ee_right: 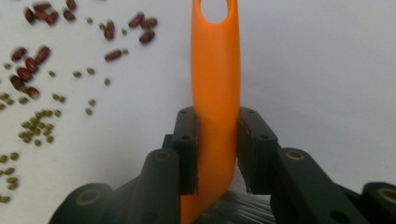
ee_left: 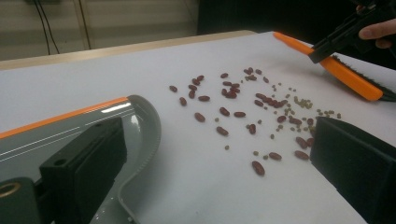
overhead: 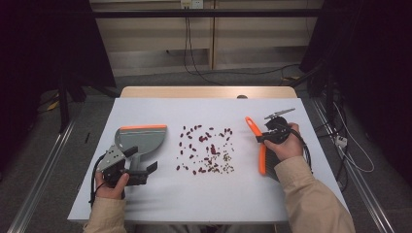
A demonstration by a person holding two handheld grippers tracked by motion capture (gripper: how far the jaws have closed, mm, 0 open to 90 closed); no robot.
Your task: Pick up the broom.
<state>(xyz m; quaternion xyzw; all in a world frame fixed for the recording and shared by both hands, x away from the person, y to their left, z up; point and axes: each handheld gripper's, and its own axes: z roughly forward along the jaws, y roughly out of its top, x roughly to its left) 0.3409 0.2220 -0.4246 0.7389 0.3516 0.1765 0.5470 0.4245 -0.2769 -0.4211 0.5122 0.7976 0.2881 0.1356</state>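
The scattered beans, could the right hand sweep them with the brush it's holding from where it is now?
Probably yes. The right tongs are shut on the brush handle, and only bare table lies between it and the beans. The dustpan waits on their far side.

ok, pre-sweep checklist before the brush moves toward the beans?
1. Right claw shut on the orange plastic handle of the brush: ok, pads press on both sides.
2. Grey plastic dustpan with the orange edge held by the left claw: cannot tell, left gripper view shows wide-set jaws, contact unclear.
3. Dustpan flat on the white table, beside the spill: ok.
4. Dark red beans and small green beans lie between brush and dustpan: ok.
5. Sweep path free of other things: ok.
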